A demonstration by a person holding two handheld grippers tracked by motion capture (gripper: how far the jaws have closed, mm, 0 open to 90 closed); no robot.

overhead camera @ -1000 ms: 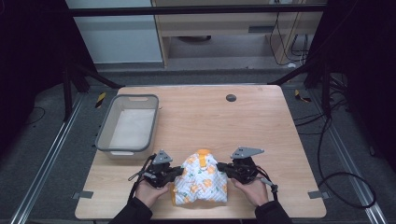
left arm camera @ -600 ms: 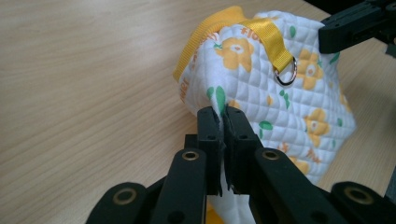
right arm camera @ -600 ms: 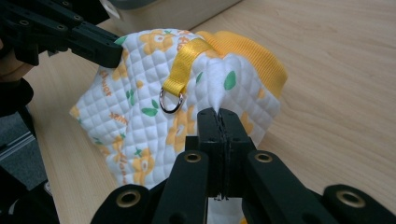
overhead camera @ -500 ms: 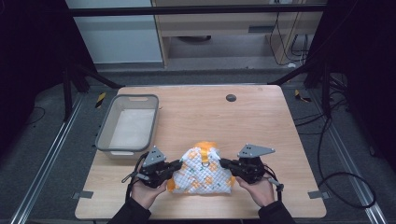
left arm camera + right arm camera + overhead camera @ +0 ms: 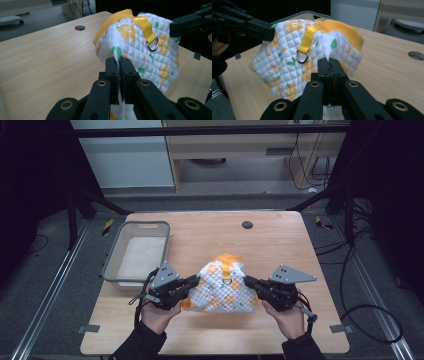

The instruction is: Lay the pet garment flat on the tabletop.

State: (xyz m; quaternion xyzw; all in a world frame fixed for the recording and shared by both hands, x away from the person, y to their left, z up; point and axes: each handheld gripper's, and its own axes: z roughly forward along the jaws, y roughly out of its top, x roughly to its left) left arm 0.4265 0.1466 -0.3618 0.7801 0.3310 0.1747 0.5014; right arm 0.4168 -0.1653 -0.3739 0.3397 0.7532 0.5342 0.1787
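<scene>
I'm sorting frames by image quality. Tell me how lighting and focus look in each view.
High view: the table is evenly lit, its surroundings fall to near black, and the picture is slightly soft. Left gripper view: the quilted cloth is sharp and bright, the background dark. Right gripper view: the metal ring is crisp, the far furniture blurred.

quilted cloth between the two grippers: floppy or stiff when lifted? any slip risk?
Probably floppy: the cloth bunches and puckers where the left gripper and right gripper pinch it. Likely light, since thin pinches of fabric hold it up. Slip looks unlikely on the quilted surface, but the strap with its ring may dangle and swing.
</scene>
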